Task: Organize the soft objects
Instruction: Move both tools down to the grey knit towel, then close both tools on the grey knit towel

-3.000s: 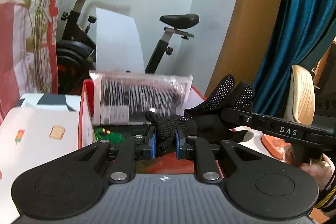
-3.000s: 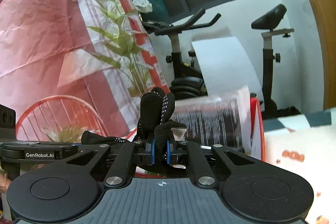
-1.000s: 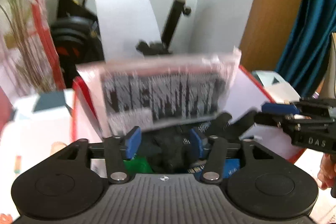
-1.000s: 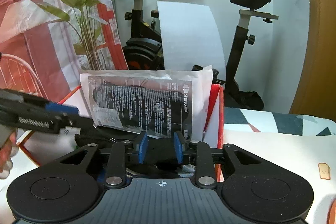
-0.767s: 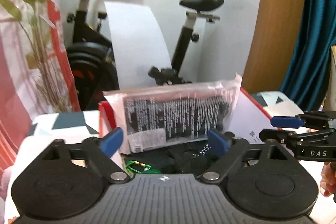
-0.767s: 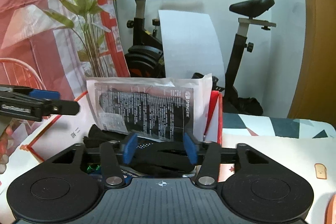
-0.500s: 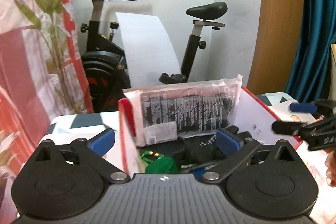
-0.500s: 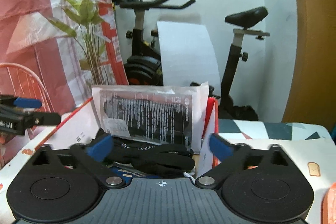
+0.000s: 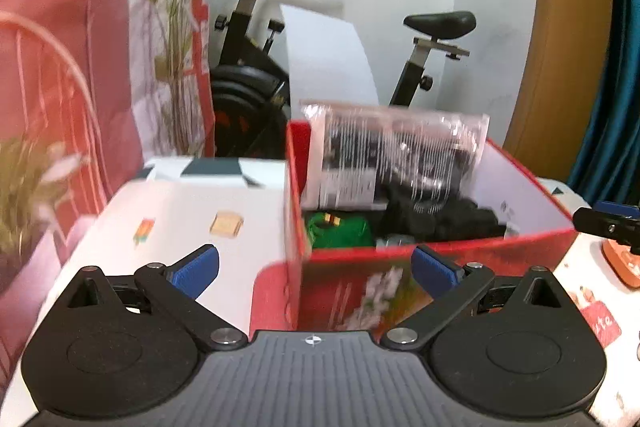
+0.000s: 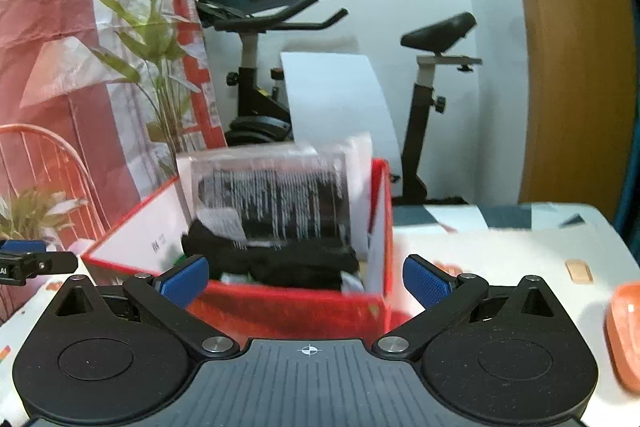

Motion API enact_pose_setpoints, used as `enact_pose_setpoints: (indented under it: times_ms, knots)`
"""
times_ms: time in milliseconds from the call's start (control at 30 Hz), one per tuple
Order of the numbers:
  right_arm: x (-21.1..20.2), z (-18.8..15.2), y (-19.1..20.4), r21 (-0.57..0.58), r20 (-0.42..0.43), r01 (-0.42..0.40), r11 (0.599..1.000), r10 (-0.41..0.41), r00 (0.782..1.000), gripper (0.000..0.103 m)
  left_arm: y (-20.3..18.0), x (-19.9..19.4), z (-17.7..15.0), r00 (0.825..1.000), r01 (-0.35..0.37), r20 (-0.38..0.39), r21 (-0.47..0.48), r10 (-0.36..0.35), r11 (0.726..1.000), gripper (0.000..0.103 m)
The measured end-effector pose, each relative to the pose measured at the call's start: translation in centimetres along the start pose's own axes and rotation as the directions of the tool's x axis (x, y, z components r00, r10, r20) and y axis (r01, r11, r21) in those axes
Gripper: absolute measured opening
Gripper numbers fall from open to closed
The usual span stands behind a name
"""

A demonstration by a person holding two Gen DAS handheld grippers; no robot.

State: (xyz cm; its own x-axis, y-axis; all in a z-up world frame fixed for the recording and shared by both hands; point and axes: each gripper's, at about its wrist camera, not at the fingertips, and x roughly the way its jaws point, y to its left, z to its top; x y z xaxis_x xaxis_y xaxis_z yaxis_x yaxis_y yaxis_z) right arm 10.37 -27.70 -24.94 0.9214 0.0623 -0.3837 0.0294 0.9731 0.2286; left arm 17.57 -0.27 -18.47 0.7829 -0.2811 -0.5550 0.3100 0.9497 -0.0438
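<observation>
A red box (image 9: 448,247) (image 10: 288,301) stands on the table. Black dotted gloves (image 9: 444,217) (image 10: 288,261) lie inside it, below a clear printed plastic packet (image 9: 396,155) (image 10: 276,187) that leans on the back wall. Something green (image 9: 340,231) lies in the box's left corner. My left gripper (image 9: 316,265) is open and empty, in front of the box and above the table. My right gripper (image 10: 306,279) is open and empty, in front of the box. The right gripper's tip shows in the left wrist view (image 9: 608,221), and the left gripper's tip in the right wrist view (image 10: 36,261).
The table has a white patterned cloth (image 9: 192,211). An orange object (image 10: 624,331) lies at the right on the table. An exercise bike (image 9: 280,27) and a white sheet (image 10: 336,95) stand behind. A red wire chair (image 10: 44,163) and plants are at the left.
Both grippers let go of the black gloves, which now lie in the red box. Both opened wide and drew back and up from the box.
</observation>
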Motion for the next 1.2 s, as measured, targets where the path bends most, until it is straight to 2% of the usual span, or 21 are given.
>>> enact_pose_setpoints:
  times_ms: [233, 567, 767, 1000, 1200]
  knots:
    - [0.2, -3.6, -0.8, 0.019, -0.063, 0.032, 0.999, -0.030, 0.998, 0.102, 1.0, 0.8, -3.5, 0.997, -0.017, -0.078, -0.082, 0.010, 0.997, 0.103]
    - [2.6, -7.6, 0.3, 0.036, -0.184, -0.004, 0.999, 0.010, 0.983, 0.096, 0.9, 2.7, -6.5, 0.988, -0.028, -0.153, -0.098, 0.013, 0.995, 0.102]
    - [3.7, -9.1, 1.1, 0.046, -0.244, -0.025, 0.999, 0.036, 0.969, 0.091, 0.8, 4.0, -7.4, 0.983, 0.007, -0.183, -0.131, -0.032, 0.991, 0.089]
    - [5.1, -10.2, 1.9, 0.040, -0.292, -0.039, 0.998, 0.049, 0.955, 0.084, 0.7, 4.9, -8.1, 0.977, 0.017, -0.209, -0.141, -0.046, 0.990, 0.084]
    - [5.6, -10.6, 1.7, 0.055, -0.301, -0.040, 0.998, 0.055, 0.952, 0.083, 0.7, 5.2, -8.6, 0.975, 0.012, -0.220, -0.148, -0.045, 0.989, 0.084]
